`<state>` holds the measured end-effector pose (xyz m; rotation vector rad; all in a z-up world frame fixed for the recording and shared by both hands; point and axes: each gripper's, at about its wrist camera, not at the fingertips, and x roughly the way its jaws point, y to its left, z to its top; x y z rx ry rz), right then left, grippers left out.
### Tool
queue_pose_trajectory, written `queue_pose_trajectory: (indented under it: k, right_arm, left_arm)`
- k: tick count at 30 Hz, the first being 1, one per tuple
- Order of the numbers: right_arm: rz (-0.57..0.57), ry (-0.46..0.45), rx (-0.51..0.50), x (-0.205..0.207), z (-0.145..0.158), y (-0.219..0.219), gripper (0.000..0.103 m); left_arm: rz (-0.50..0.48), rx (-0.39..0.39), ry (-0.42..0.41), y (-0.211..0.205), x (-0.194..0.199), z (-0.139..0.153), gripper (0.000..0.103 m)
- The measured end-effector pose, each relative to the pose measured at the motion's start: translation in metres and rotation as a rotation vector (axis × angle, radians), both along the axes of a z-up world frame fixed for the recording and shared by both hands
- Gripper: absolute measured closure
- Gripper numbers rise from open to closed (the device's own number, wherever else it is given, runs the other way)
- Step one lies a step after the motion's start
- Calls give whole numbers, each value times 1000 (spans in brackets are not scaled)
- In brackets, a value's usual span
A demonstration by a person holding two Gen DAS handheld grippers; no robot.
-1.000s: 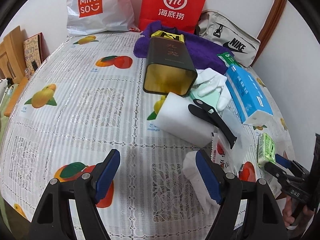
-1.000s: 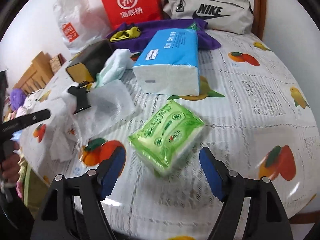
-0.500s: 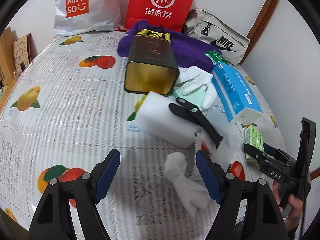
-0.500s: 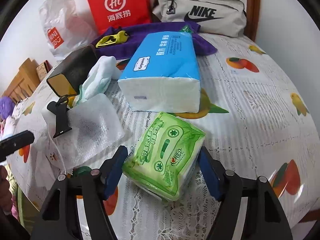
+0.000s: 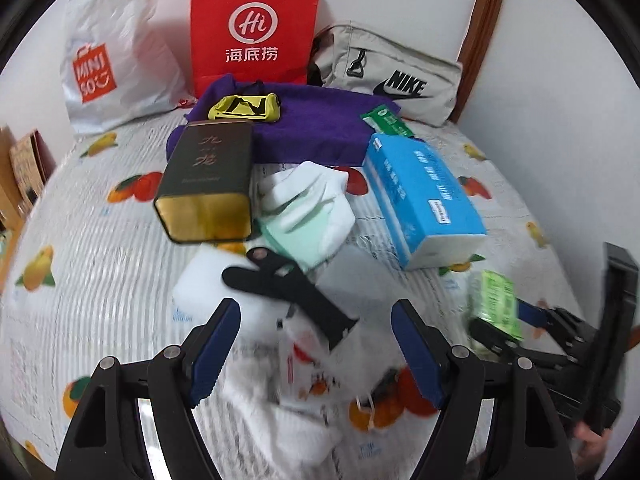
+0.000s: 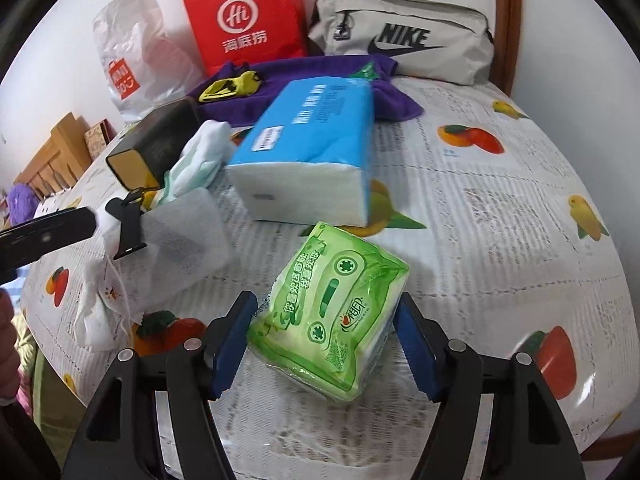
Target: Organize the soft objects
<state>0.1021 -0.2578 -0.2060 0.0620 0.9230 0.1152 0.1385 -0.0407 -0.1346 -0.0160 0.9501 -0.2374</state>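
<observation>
Right wrist view: my right gripper [image 6: 322,346] straddles a green tissue pack [image 6: 330,316] on the fruit-print tablecloth [image 6: 500,220].
From largest to smallest, I see the blue tissue pack [image 6: 308,152] behind it, then the green pack between my blue pads, both touching its sides, apparently gripping. My left gripper [image 5: 316,354] hangs unclenched, grasping nothing, above white cloths [image 5: 296,436] and a black clip [image 5: 288,290].

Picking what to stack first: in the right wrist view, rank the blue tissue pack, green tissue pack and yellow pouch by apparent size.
1. Blue tissue pack.
2. Green tissue pack; nearer the camera, so its look is inflated.
3. Yellow pouch; farthest back, so true size is unsure.
</observation>
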Motion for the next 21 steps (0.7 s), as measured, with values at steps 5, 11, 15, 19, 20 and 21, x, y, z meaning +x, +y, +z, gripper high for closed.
queue_pose_trajectory:
  k: [5,11,15,19,20,21]
  right_arm:
    - [-19,0,28,-3,0,-17,34]
    - [-27,-1,57,-4,-3,-27,34]
    - [-22,-2,68,-4,-4,-29,34]
    - [-17,-10,71,-6,-1,-29,34]
    - [-16,-12,72,-6,-1,-29,34]
    - [-13,-13,71,-7,0,-28,34]
  left_arm:
    - [43,54,67,-13,22,-24,27]
    - [61,204,4,-21,29,-27,66]
    - [41,143,11,-5,29,-20,83]
    - [44,118,4,7,24,-13,83]
    - [38,114,7,9,23,-13,83]
    - [33,108,11,9,23,-14,83]
